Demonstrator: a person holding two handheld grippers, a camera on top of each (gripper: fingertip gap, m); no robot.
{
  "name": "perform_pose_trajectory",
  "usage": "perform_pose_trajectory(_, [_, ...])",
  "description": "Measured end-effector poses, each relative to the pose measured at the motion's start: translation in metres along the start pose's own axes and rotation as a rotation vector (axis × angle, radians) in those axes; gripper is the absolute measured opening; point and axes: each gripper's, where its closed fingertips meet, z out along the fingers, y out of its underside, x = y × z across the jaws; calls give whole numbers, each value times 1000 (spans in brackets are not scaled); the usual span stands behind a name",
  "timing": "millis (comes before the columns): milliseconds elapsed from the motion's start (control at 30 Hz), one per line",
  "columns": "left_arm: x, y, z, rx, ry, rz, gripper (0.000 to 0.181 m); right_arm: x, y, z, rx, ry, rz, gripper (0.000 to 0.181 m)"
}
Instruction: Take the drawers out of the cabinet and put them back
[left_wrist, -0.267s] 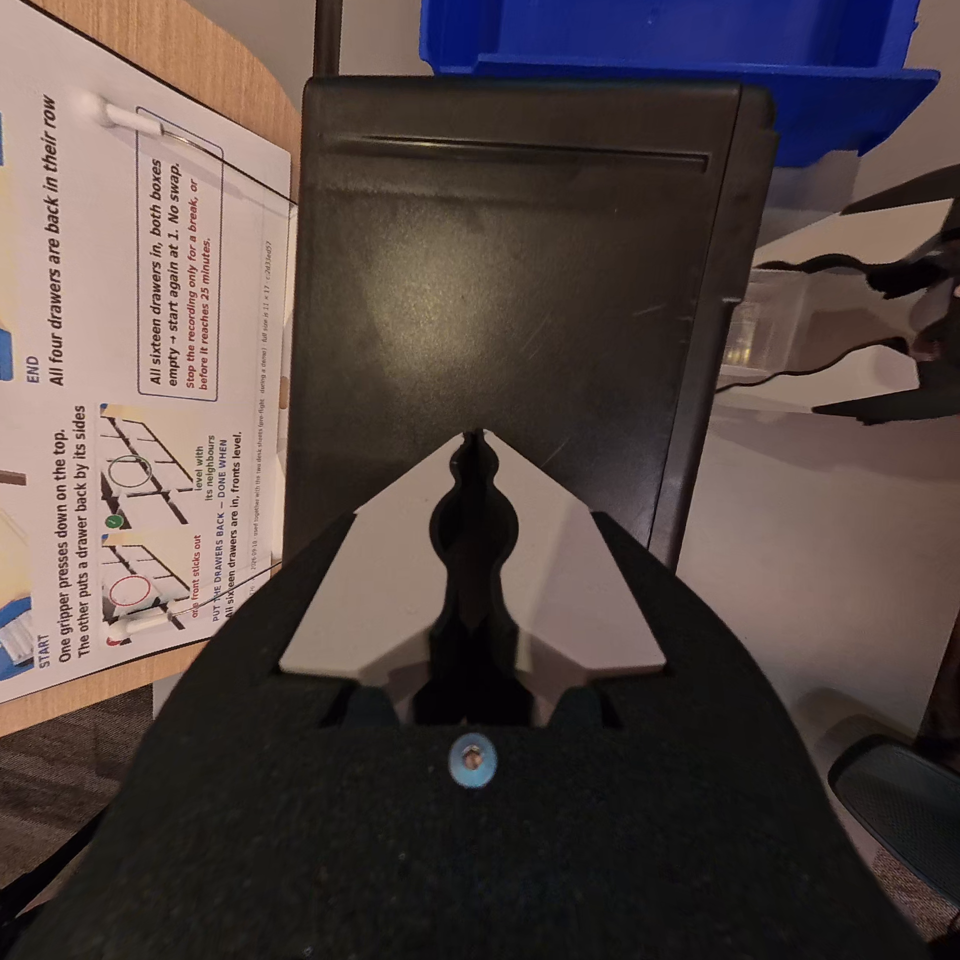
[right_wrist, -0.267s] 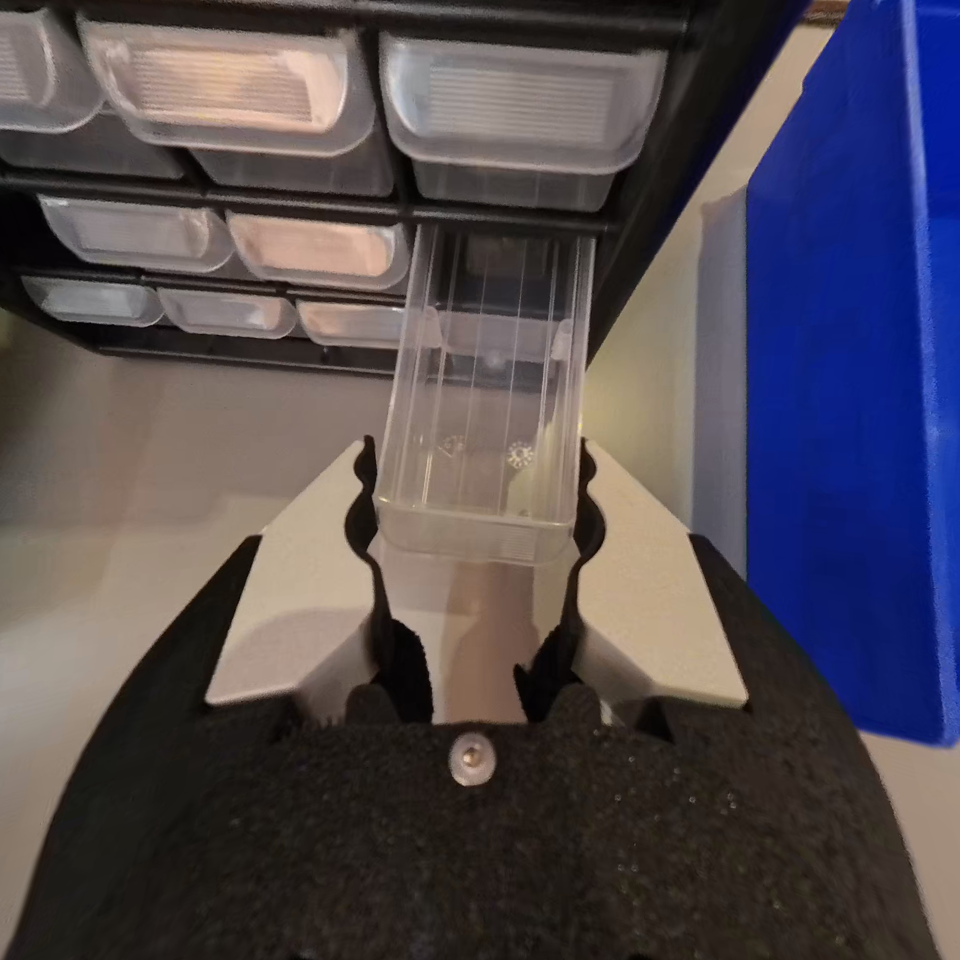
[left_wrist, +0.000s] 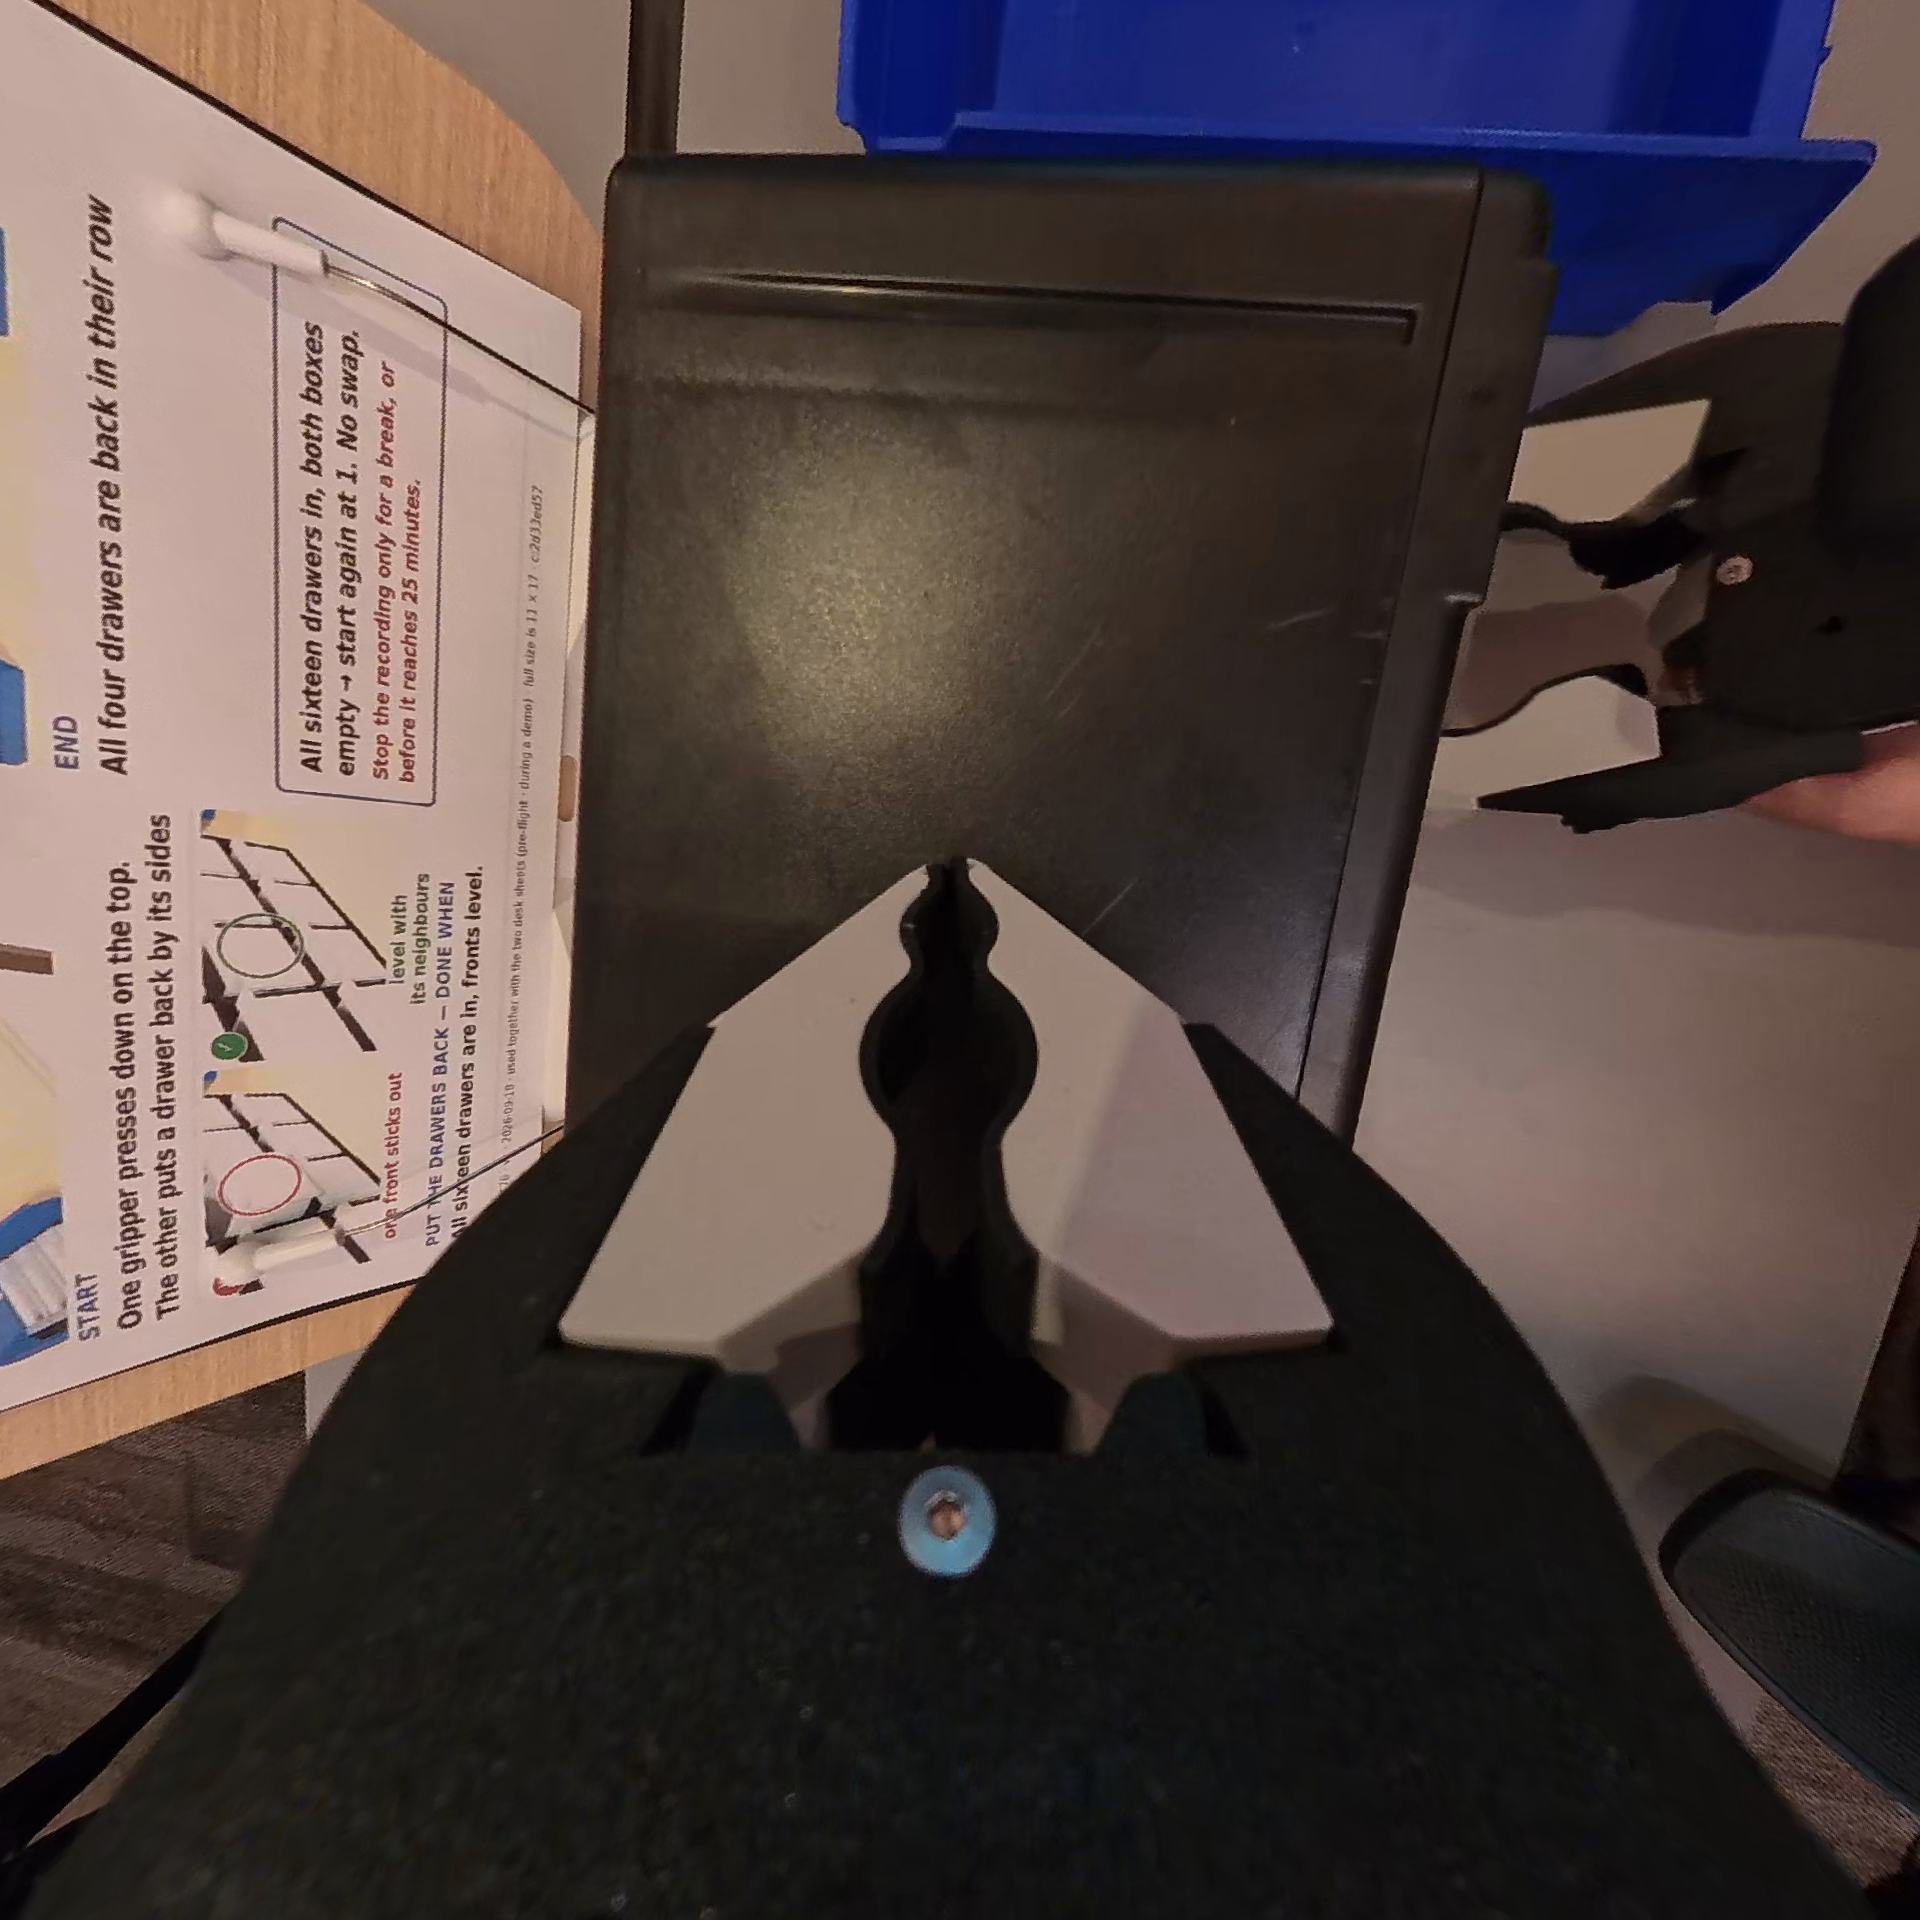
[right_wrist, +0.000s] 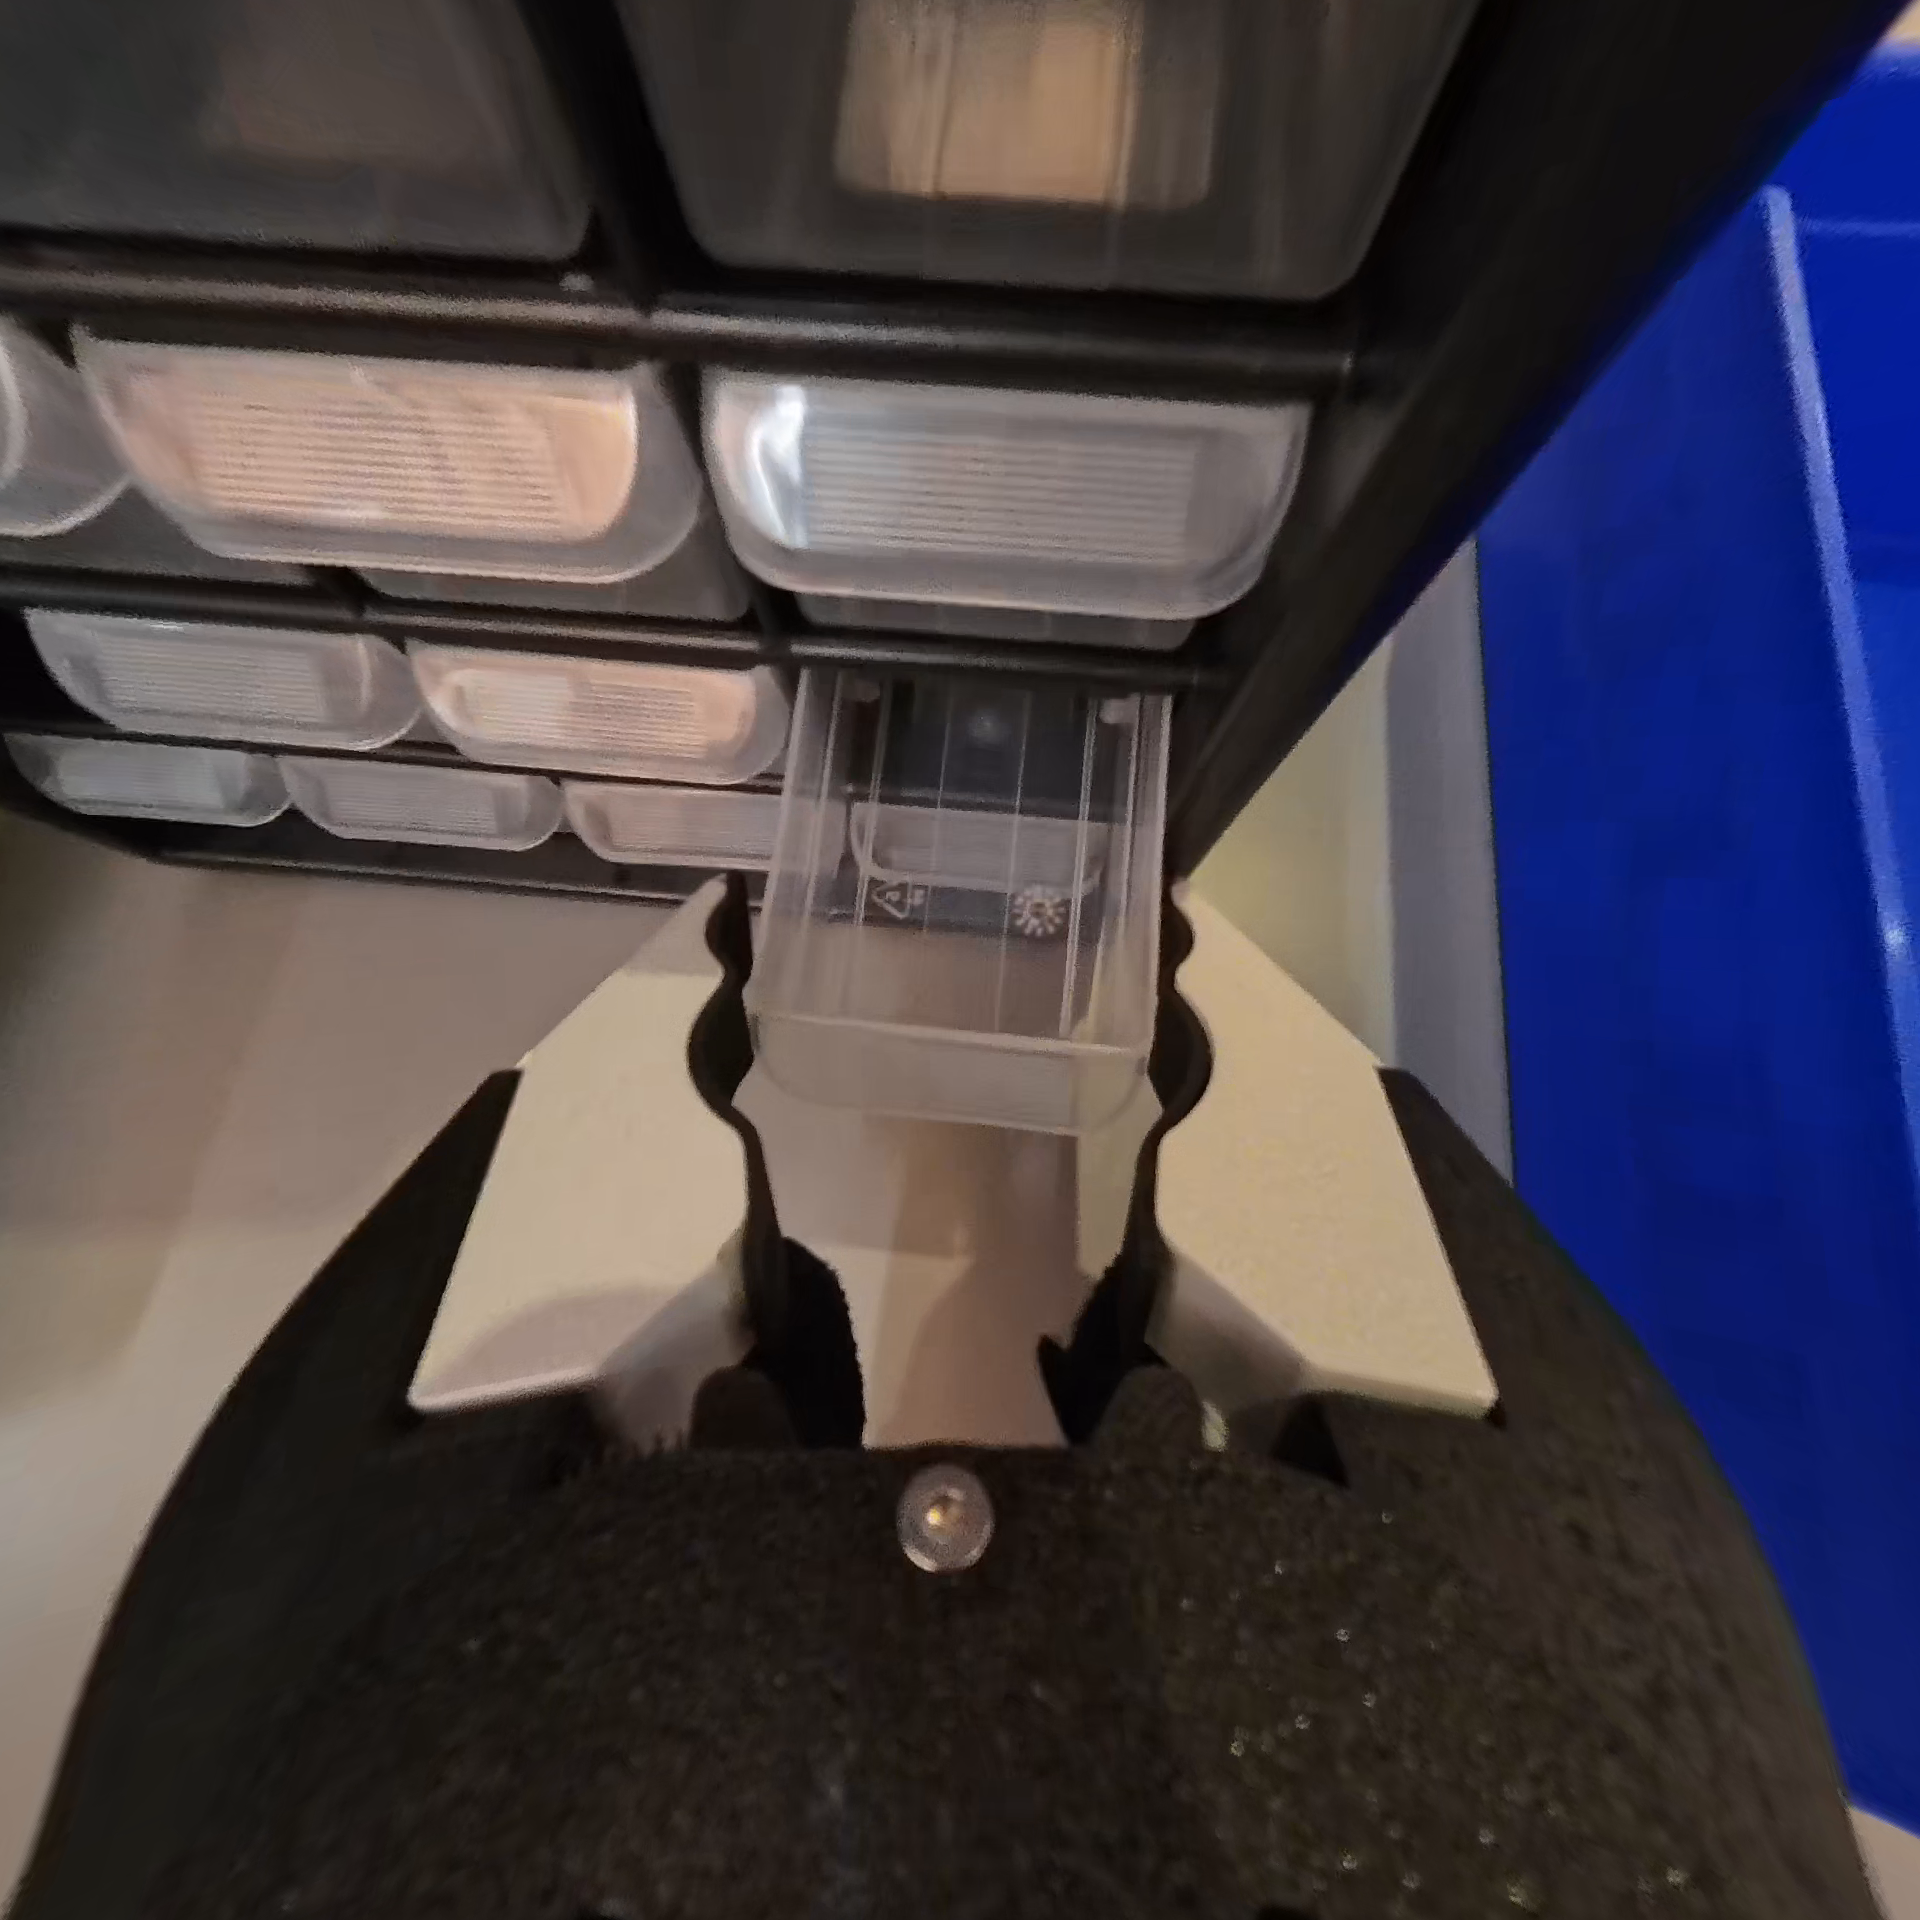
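Against the frame a moment earlier, the clear drawer sits deeper in the black cabinet: less of its length juts out of the right-hand slot, third row down of those in view, and the cabinet front fills more of the right wrist view, so the right tool has closed in on it. The right tool is clamped on the drawer's two sides near its front end, its jaws holding the clear walls between them. In the left wrist view the drawer that showed beside the cabinet's right wall earlier cannot be made out now, and the right tool appears closer to that wall, with part of a hand under it.

The left tool has its jaws together with nothing between them, and its tips rest against the cabinet's flat black top, as before.

Around the cabinet: the neighbouring drawers above and left of the slot all sit in the cabinet. A blue bin stands just right of the cabinet, close beside the right tool's path along the pale surface. Left of the cabinet lies a printed instruction sheet on a wooden tabletop.
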Motion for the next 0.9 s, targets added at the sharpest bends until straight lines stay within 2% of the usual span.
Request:
perform_pose_trajectory(33, [0,0,0,1,0,-1,0,1,0,0,0,6,1,77])
perform_pose_trajectory(67, [0,0,0,2,3,-4,0,0,-1,0,17,5,-1,78])
perform_pose_trajectory(133, [0,0,0,3,8,-5,0,1,-1,-4,92,10,-13,96])
perform_pose_trajectory(233, [0,0,0,4,10,-3,0,5,10,-21,182,59,-21,96])
perform_pose_trajectory(300, [0,0,0,6,5,-1,0,11,19,-39,278,112,-26,83])
perform_pose_trajectory(400, [0,0,0,7,-4,5,0,9,27,-62,481,132,-11,48])
perform_pose_trajectory(433, [0,0,0,6,-6,5,0,5,30,-64,518,118,-7,41])
perform_pose_trajectory(567, [0,0,0,1,-12,2,0,-2,29,-44,509,102,5,35])
perform_pose_trajectory(700, [0,0,0,-2,-12,1,0,3,5,-33,555,74,88,30])
perform_pose_trajectory(900, [0,0,0,-9,-9,0,0,5,-19,-8,529,40,85,28])
